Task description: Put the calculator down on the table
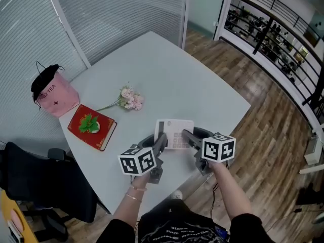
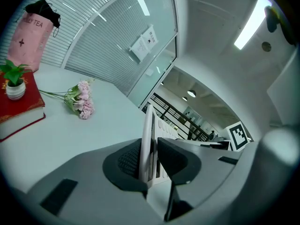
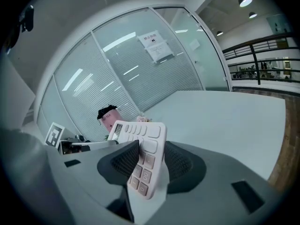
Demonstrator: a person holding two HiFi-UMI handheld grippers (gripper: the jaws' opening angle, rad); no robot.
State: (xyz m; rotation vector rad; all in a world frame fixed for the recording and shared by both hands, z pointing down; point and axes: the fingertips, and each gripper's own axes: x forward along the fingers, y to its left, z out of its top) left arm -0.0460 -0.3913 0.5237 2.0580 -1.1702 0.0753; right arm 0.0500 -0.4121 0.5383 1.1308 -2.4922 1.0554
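The calculator (image 1: 173, 133) is not down yet. I hold it with both tongs over the near part of the tabletop (image 1: 167, 70), close to the edge facing me. As I judge it, the body hangs clear of the surface rather than resting on it.

My left tongs (image 2: 151, 159) are closed to a narrow gap on its left side. In the left gripper view the calculator stands edge-on between the dark pads, pinched from both faces. My right tongs (image 3: 149, 162) seem to stand a little wider and clamp the opposite side, with the keys turned toward that camera and the casing tilted between the pads.

So the carrying looks about finished. What is left is to lower the calculator until it lies flat, then let go with both tongs and draw them away. The spot below looks bare. The red book (image 1: 92, 128) with its small potted plant (image 1: 91, 123), the pink flowers (image 1: 130, 99) and the pink bag (image 1: 54, 96) all sit well apart, farther along the tabletop to the left.

I cannot settle the gap between calculator and tabletop, since the head view looks steeply down and neither gripper view shows the underside. The marker cubes (image 1: 137, 162) cover most of my hands. The display is too small to read, and the bag's print is only partly legible.
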